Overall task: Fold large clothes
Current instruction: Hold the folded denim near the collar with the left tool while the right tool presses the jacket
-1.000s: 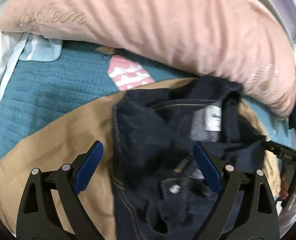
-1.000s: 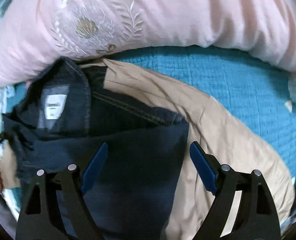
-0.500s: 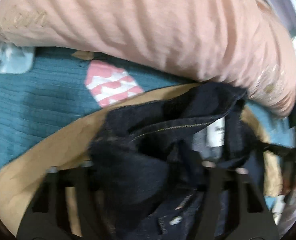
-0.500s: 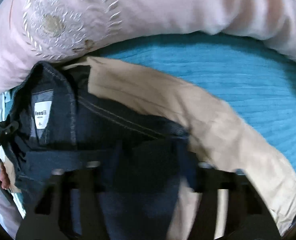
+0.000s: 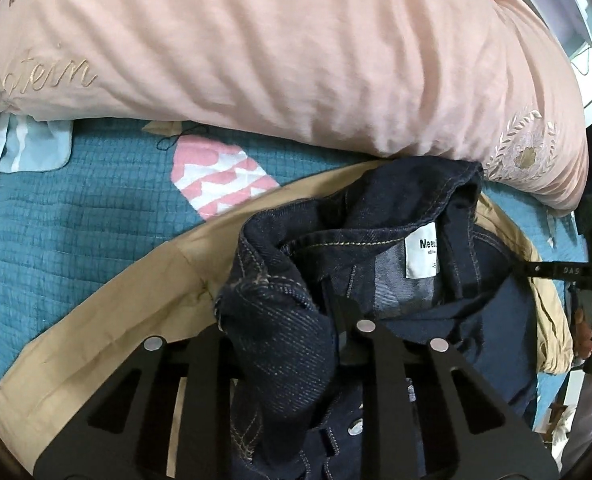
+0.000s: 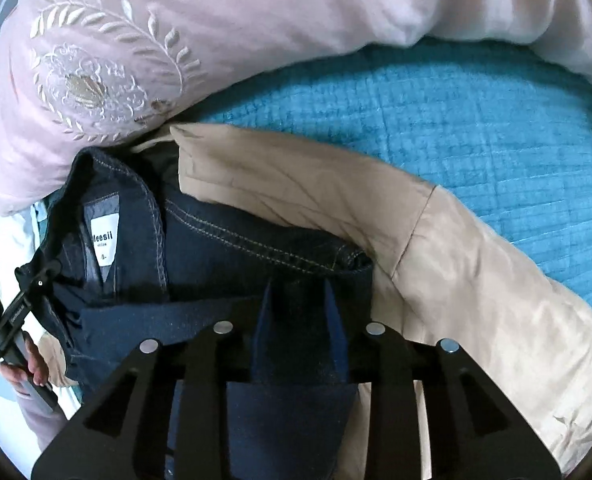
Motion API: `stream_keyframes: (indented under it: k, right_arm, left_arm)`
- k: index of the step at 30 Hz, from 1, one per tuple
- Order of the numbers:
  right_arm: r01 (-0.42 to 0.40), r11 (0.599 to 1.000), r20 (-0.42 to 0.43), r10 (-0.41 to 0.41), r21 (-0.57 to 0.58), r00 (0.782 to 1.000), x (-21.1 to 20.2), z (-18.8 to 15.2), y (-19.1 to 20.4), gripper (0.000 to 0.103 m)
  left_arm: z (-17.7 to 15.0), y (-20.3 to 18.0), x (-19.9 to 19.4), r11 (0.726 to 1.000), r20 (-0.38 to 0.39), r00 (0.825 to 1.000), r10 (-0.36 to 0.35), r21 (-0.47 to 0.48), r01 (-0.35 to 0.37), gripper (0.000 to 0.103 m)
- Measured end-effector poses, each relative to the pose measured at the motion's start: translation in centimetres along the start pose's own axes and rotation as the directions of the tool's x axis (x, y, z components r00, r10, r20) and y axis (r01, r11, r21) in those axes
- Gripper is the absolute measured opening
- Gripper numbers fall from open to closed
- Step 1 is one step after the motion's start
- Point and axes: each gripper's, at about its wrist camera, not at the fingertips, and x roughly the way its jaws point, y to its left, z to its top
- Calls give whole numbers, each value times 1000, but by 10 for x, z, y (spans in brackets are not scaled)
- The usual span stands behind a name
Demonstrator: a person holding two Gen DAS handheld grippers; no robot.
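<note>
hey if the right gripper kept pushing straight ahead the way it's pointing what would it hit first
Most likely the dark denim garment itself: the right gripper has a fold of it between its jaws, which are opening slightly. Past that comes the beige garment and the bed, though depth is hard to judge.

The denim jacket (image 5: 279, 344) is dark, coarse twill cloth with pale contrast stitching and a smooth white woven label (image 5: 420, 256). Beneath the jacket lies a tan garment (image 6: 456, 264) of smooth, faintly sheened fabric. Under that, the teal bedspread (image 6: 436, 128) is matt, puckered quilting. Beyond the jacket, the pink duvet (image 5: 296, 48) is soft crinkled cotton with raised embroidery.
</note>
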Motion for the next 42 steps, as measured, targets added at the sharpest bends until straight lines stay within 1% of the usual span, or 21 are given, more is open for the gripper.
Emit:
stream_keyframes:
  k: [1, 2, 3, 4, 6, 9, 11, 13, 16, 17, 21, 22, 24, 26, 28, 32, 36, 39, 40, 41, 42]
  right_arm:
    - [27, 1000, 22, -26, -12, 999, -3, 2, 2, 43]
    - [54, 998, 39, -53, -16, 998, -6, 4, 2, 58]
    - [89, 996, 57, -88, -16, 995, -9, 5, 2, 63]
    - [115, 993, 75, -113, -20, 991, -10, 8, 2, 63]
    - [55, 998, 20, -55, -13, 998, 0, 13, -1, 63]
    - [9, 1000, -30, -9, -6, 1000, 9, 10, -2, 61]
    - [30, 999, -21, -30, -21, 999, 4, 4, 2, 54]
    - [-10, 1000, -1, 10, -25, 1000, -8, -2, 4, 53]
    - [-111, 994, -22, 112, 21, 994, -20, -2, -13, 49]
    - [-124, 992, -31, 125, 27, 992, -24, 1, -24, 49]
    - [-149, 982, -82, 159, 116, 984, 2, 11, -46, 50]
    - [-155, 979, -71, 166, 132, 984, -1, 10, -46, 49]
    - [-140, 986, -33, 144, 91, 989, -15, 5, -40, 45]
    - [-151, 984, -21, 154, 90, 988, -29, 0, -34, 38]
    - [-151, 985, -23, 154, 87, 988, -32, -4, -32, 38]
    - [-122, 991, -76, 126, 54, 989, -19, -7, -22, 38]
    - [-115, 991, -67, 119, 69, 991, 2, 1, -25, 49]
    - [-160, 977, -75, 172, 144, 982, 20, 9, -35, 49]
    - [-164, 976, -71, 175, 144, 982, 19, 10, -36, 43]
    - [-144, 982, -63, 152, 122, 986, 14, 9, -35, 32]
    - [-125, 988, -56, 130, 94, 990, 9, 8, -32, 29]
  left_arm:
    - [0, 1, 0, 1000, -3, 1000, 1, -3, -1, 22]
    - [1, 0, 0, 1000, -4, 1000, 2, -6, -2, 22]
    - [1, 0, 2, 1000, -5, 1000, 2, -7, -2, 22]
    - [2, -1, 2, 1000, -5, 1000, 4, -5, -4, 23]
    - [1, -1, 3, 1000, -4, 1000, 8, -4, -8, 23]
    - [0, -1, 5, 1000, -2, 1000, 4, -12, -4, 24]
    - [0, -1, 7, 1000, -5, 1000, 3, -14, -3, 24]
    - [0, -3, 9, 1000, -5, 1000, 8, -10, -8, 25]
    - [-1, -3, 10, 1000, -2, 1000, 10, -12, -10, 25]
    - [-1, -3, 10, 1000, -2, 1000, 7, -19, -7, 25]
    - [0, -6, 11, 1000, -2, 1000, 11, -29, -11, 26]
    - [-1, -7, 11, 1000, -1, 1000, 13, -28, -13, 26]
    - [-1, -7, 12, 1000, -4, 1000, 14, -22, -14, 26]
    - [0, -8, 13, 1000, -10, 1000, 10, -25, -10, 27]
    - [0, -7, 13, 1000, -7, 1000, 10, -26, -10, 27]
    - [-1, -5, 13, 999, -2, 1000, 11, -31, -11, 27]
    - [-1, -6, 14, 999, -3, 1000, 13, -30, -13, 27]
    - [-1, -6, 14, 999, -3, 1000, 11, -32, -11, 27]
    - [-1, -6, 14, 999, -3, 1000, 11, -33, -11, 27]
    - [-1, -5, 14, 999, -3, 1000, 8, -37, -8, 27]
    - [-1, -5, 14, 999, -3, 1000, 5, -40, -5, 27]
